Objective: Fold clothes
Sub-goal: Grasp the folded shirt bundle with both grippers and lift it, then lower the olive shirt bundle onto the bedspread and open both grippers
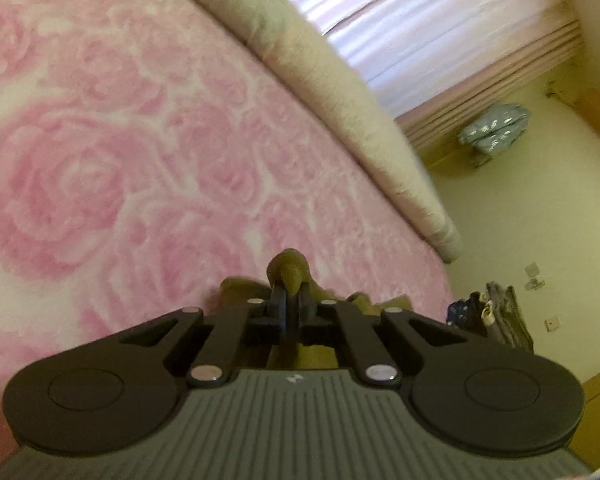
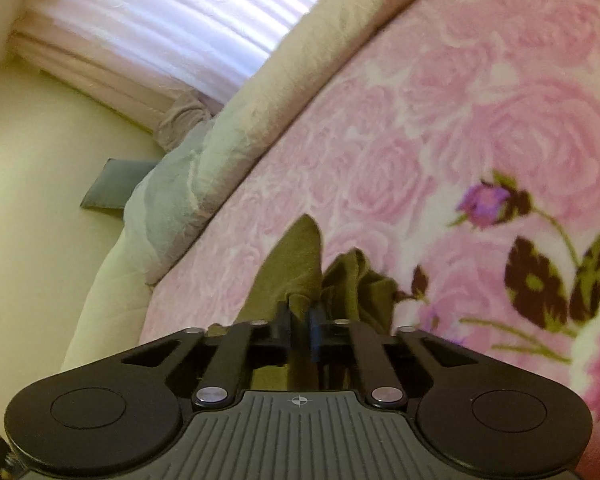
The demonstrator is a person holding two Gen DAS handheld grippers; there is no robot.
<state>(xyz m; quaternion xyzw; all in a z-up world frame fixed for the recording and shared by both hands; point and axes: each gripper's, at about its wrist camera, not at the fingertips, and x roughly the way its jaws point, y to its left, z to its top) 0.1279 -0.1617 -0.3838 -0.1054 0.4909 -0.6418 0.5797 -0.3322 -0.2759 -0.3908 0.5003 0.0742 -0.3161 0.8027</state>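
An olive-green garment lies bunched on a pink rose-patterned blanket. In the right wrist view my right gripper is shut on a fold of it, and a pointed flap of cloth stands up past the fingertips. More of the garment bunches to the right. In the left wrist view my left gripper is shut on another bit of the same olive garment, which pokes out between the pads. The rest of the cloth is hidden under the gripper body.
The pink blanket covers the bed. A cream quilt runs along its far edge, with pale curtains behind. A cream quilt and a grey-white pillow lie at the bed's edge. Bags stand on the floor.
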